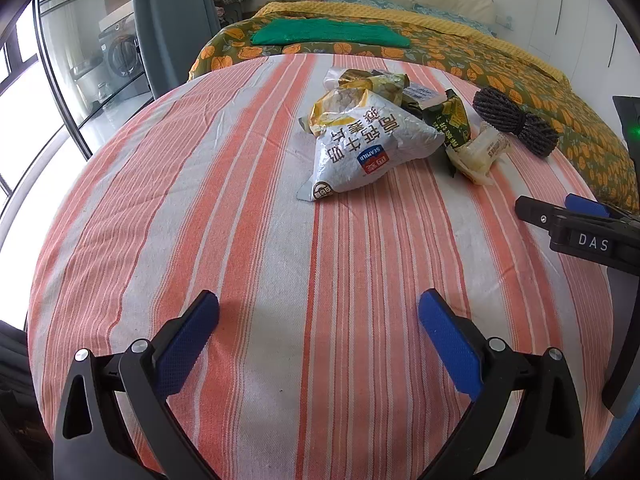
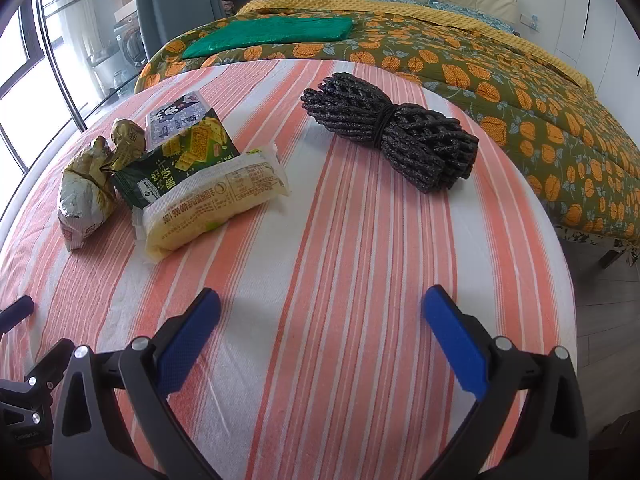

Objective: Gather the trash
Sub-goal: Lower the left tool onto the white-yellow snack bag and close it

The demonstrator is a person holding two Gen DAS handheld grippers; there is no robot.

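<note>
Several snack wrappers lie in a heap on the orange-striped cloth (image 1: 248, 216). A large white crumpled bag (image 1: 368, 148) lies nearest in the left wrist view, with a green wrapper (image 1: 448, 118) and a yellow wrapper (image 1: 478, 152) to its right. The right wrist view has the yellow wrapper (image 2: 212, 204), the green wrapper (image 2: 180, 160) and a gold crumpled bag (image 2: 90, 184) at its left. My left gripper (image 1: 318, 308) is open above bare cloth, short of the heap. My right gripper (image 2: 320, 304) is open too, with nothing between its fingers; its tip shows as a black part (image 1: 560, 216).
A black bundle of netted foam (image 2: 392, 136) lies right of the wrappers on the striped cloth (image 2: 360, 264). Behind it a flowered quilt (image 2: 500, 80) covers the bed, with a green folded cloth (image 2: 272, 34) on top. Glass doors (image 1: 80, 60) stand at the left.
</note>
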